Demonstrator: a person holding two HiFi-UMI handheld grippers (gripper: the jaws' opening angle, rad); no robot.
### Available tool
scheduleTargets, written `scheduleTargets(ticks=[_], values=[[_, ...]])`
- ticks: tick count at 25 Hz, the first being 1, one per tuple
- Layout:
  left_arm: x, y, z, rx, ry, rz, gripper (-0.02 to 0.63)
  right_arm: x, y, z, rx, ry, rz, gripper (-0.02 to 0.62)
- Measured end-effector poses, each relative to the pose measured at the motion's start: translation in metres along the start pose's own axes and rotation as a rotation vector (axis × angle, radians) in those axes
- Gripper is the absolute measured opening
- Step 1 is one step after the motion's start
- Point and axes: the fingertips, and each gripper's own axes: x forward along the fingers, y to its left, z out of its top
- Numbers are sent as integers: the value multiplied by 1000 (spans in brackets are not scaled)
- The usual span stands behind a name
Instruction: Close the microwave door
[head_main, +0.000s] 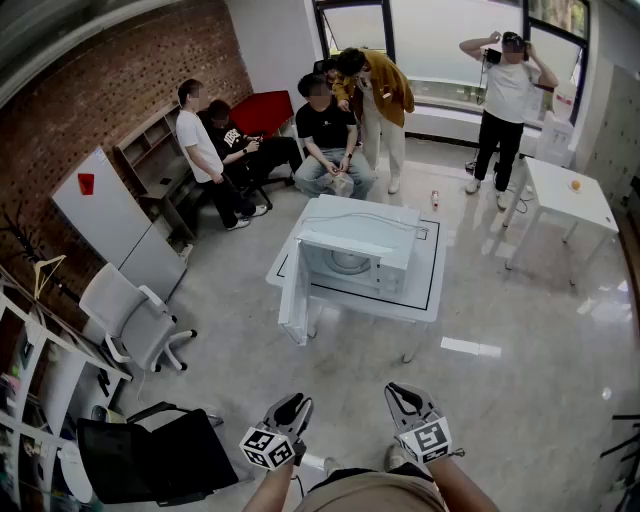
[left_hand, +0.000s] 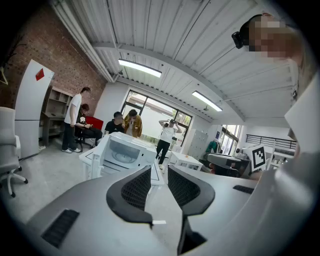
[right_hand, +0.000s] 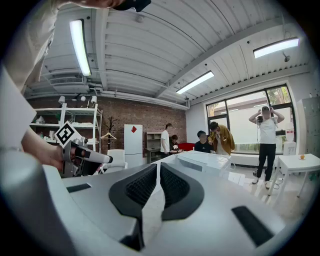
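A white microwave (head_main: 355, 255) stands on a low white table (head_main: 425, 300) in the middle of the room, a few steps ahead of me. Its door (head_main: 293, 300) hangs swung open at its left side, and the cavity faces me. My left gripper (head_main: 291, 409) is held low near my body, open with a narrow gap and nothing between its jaws. My right gripper (head_main: 404, 398) beside it is shut and empty. The left gripper view has the microwave (left_hand: 120, 152) beyond the left gripper (left_hand: 159, 175). In the right gripper view the microwave (right_hand: 200, 160) lies past the right gripper (right_hand: 158, 172).
Several people stand or sit beyond the microwave near the windows. A white side table (head_main: 565, 195) is at the right. A white office chair (head_main: 130, 320), a black chair (head_main: 150, 455) and a white cabinet (head_main: 110, 215) line the left. Grey floor separates me from the microwave table.
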Motion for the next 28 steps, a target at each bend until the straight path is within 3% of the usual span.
scheduleTargets(ticks=[9,12,14,15,28], values=[[2,0,2,-5,-11,24,96,4,-8,-2,-15,6,5,21],[7,-2,5,1,-15,27,97,7,-16,0,60,-14,26,27],[11,-4,8,12,-14,28,97,9,-22,4,112,-26,48,112],[13,-5,10,17,-15,29,97,9,-25,7,119,-31,52,117],[35,-32,26,62,-45,97,95,-13,-60,23,70,-53,110,126]])
